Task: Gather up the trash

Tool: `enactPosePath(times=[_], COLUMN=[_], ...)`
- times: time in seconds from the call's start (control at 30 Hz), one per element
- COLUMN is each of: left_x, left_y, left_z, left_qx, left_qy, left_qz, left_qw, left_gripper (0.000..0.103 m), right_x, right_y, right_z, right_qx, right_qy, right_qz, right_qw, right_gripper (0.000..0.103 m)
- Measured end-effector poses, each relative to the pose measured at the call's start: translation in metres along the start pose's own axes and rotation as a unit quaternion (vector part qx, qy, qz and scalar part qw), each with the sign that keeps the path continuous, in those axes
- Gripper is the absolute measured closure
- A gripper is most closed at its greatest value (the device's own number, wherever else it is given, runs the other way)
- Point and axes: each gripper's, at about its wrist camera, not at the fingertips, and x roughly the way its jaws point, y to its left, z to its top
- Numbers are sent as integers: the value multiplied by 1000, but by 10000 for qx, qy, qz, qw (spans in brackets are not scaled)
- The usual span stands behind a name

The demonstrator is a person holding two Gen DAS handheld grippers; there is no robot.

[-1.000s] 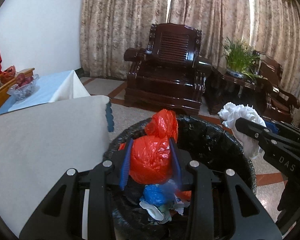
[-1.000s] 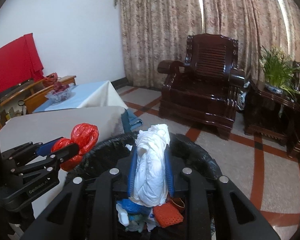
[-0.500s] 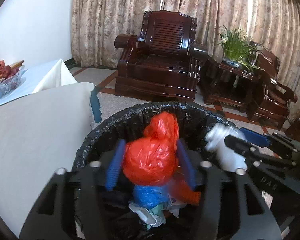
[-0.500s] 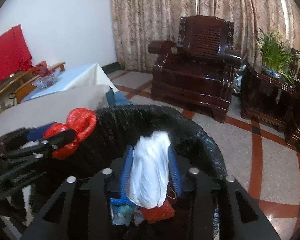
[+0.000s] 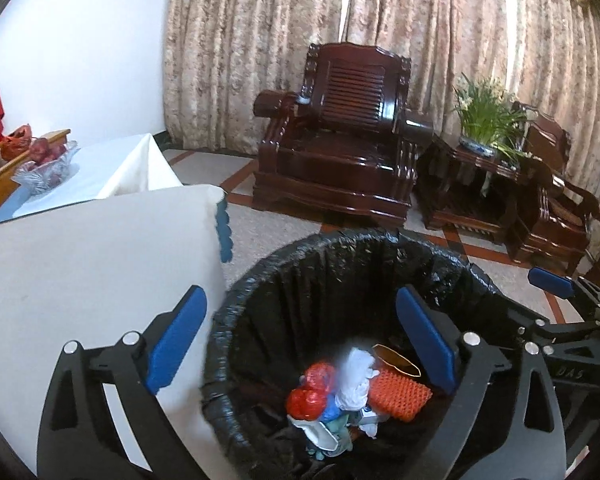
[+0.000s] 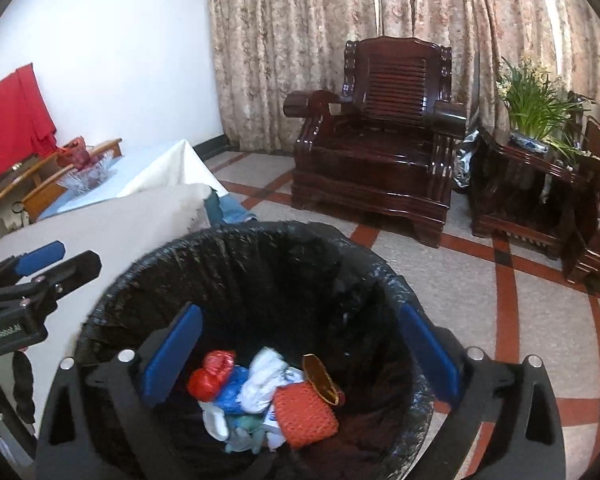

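Note:
A bin lined with a black bag (image 5: 340,256) (image 6: 228,248) stands on the floor below both grippers. Inside lie a red plastic bag (image 5: 310,392) (image 6: 212,372), a white crumpled bag (image 5: 354,376) (image 6: 264,380), an orange mesh piece (image 5: 398,394) (image 6: 304,416) and other scraps. My left gripper (image 5: 300,338) is open and empty above the bin's left rim. My right gripper (image 6: 298,350) is open and empty above the bin. Each gripper shows at the edge of the other's view.
A table with a white cloth (image 5: 80,264) (image 6: 112,224) sits left of the bin. A dark wooden armchair (image 5: 340,148) (image 6: 380,148), a side table with a plant (image 5: 484,152) (image 6: 532,160) and tiled floor lie beyond. A glass fruit bowl (image 5: 46,166) stands far left.
Both grippers opened over the bin. The red bag fell from the left gripper and the white bag fell from the right gripper into the bin.

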Motion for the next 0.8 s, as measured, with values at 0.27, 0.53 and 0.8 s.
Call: enactPosePath(times=[0.27, 0.53, 0.8], left_x=[-47, -96, -135], left_y=[7, 11, 11], left_z=[8, 15, 19], left_qx=[-15, -101, -77], left_qy=[-217, -398, -551], left_qz=[233, 458, 654], left_qw=[9995, 9981, 9963], left_gripper=[6, 6, 6], right_x=[-38, -76, -104], right_y=[30, 54, 70], right_z=[18, 31, 37], right_qx=[-207, -332, -381], right_qy=[-253, -427, -519], right_qz=[385, 583, 686], right_qw=[9987, 9968, 9956], right_gripper=[6, 6, 6])
